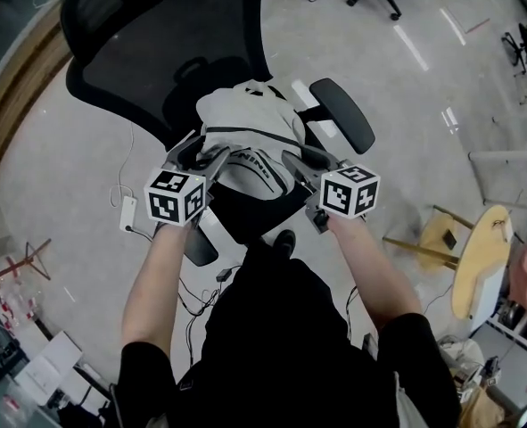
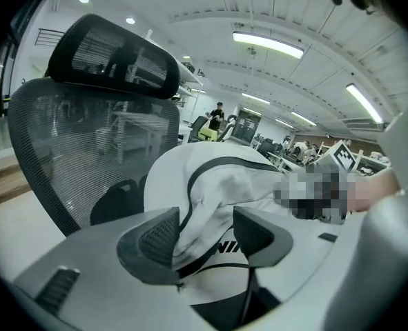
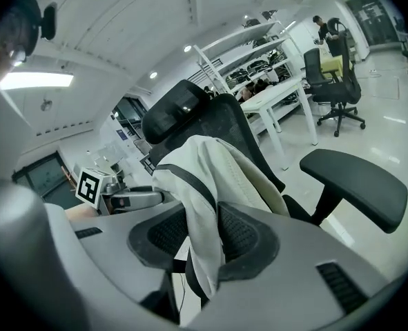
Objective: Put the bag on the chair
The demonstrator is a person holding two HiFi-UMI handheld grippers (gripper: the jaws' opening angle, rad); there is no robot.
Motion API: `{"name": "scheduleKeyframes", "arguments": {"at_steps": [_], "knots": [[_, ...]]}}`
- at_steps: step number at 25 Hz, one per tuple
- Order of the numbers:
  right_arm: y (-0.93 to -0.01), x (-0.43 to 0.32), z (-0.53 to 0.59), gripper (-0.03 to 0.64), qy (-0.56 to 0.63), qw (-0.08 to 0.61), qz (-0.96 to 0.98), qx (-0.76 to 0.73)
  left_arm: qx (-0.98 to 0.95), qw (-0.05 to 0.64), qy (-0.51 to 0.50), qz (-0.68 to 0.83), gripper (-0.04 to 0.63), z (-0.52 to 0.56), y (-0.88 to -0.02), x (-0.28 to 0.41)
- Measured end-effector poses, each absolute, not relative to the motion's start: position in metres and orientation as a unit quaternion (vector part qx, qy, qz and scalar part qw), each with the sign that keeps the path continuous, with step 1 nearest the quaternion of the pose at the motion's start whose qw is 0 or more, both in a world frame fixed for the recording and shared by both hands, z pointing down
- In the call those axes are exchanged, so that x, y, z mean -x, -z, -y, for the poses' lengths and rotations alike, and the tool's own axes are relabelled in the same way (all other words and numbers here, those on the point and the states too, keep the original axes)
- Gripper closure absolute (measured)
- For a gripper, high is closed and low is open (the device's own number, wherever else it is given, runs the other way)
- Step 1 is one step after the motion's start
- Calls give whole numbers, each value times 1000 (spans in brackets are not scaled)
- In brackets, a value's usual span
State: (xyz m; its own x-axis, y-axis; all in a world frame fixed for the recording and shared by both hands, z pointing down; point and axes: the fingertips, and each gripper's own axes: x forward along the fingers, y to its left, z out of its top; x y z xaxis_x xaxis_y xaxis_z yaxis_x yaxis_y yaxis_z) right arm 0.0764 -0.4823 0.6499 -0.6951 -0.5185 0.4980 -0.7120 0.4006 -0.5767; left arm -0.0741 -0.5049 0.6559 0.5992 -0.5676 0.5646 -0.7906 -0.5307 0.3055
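Two open, your left gripper (image 2: 207,238) and right gripper (image 3: 205,236), fabric loose between jaws. White black-trimmed bag (image 1: 245,132) sits on black mesh office chair (image 1: 129,61); only withdrawal remains.

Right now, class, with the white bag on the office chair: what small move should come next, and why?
Probably draw both back off the fabric: the white bag rests on the office chair, and the left hand-held gripper and right hand-held gripper stand open, each with a bag fold loose between its jaws.
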Motion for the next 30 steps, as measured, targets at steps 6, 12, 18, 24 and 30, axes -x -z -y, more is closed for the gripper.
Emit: {"name": "scheduleKeyframes", "arguments": {"at_steps": [6, 12, 18, 24, 30], "knots": [[-632, -82, 460, 476, -365, 141, 839, -378, -836, 222, -222, 450, 337, 482, -635, 94], [-602, -100, 445, 483, -349, 125, 847, -381, -828, 182, -204, 489, 341, 448, -594, 90], [-577, -108, 411, 489, -334, 115, 860, -368, -819, 204, -173, 507, 382, 408, -573, 85], [-547, -145, 360, 508, -314, 108, 871, -363, -820, 185, -131, 526, 470, 363, -524, 53], [-520, -186, 317, 548, -285, 100, 874, -381, -820, 161, -129, 534, 527, 313, -488, 22]]}}
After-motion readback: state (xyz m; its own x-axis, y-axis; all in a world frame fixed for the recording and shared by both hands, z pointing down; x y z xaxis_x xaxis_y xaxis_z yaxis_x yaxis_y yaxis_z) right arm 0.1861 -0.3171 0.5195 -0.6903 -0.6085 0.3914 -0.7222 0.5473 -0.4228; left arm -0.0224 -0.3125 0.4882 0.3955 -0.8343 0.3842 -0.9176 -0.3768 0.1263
